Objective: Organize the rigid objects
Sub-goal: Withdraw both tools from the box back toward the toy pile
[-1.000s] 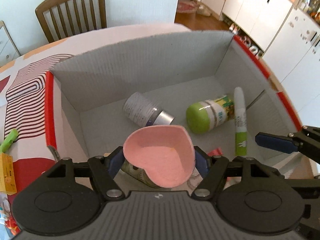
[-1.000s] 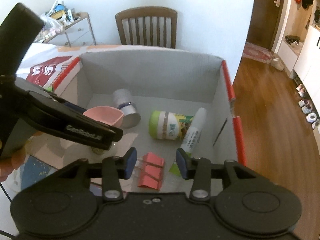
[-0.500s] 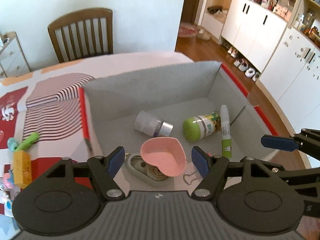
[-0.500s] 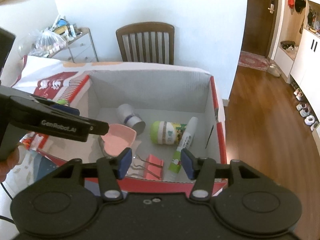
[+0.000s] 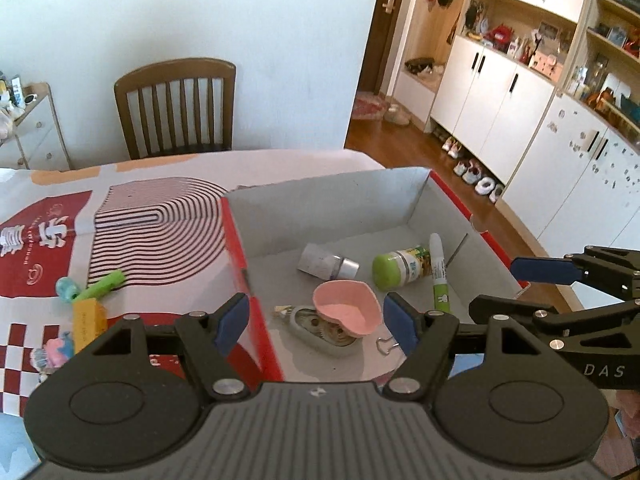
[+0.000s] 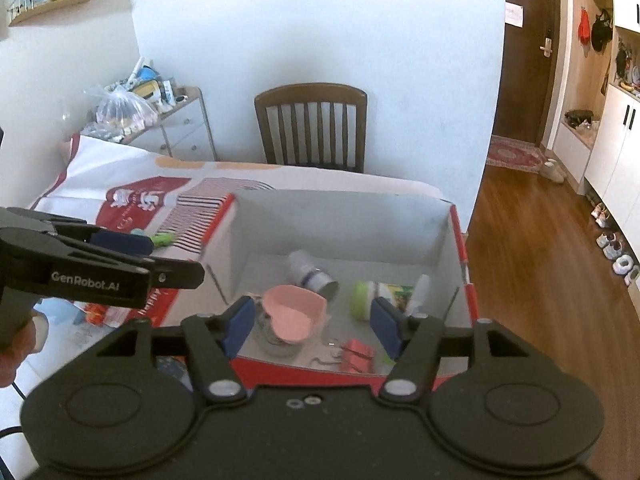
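On the table (image 5: 168,168), which is covered by a red and white patterned cloth, stands an open cardboard box (image 5: 332,204) with red edges and a grey inside. Its floor holds a pink heart-shaped dish (image 5: 347,312) resting partly on a clear tape dispenser (image 5: 316,328), a small white bottle with a silver cap (image 5: 326,266) on its side, a green-capped jar (image 5: 400,268) also on its side, and a glue stick (image 5: 438,268) touching the jar. Pink binder clips (image 6: 358,354) lie near the front wall in the right wrist view; the left view shows only one wire loop of them. The left gripper (image 5: 316,322) hangs above the box with its jaws spread and nothing between them; they have just been opening. The right gripper (image 6: 312,322) is likewise spread and empty, its jaws also just opening. Each gripper's body cuts off the near part of the box. Left of the box on the cloth sit a green toy (image 5: 102,284), a yellow block (image 5: 88,322) and some small pastel items that are too blurred to name. A wooden chair (image 5: 176,108) stands behind the table.
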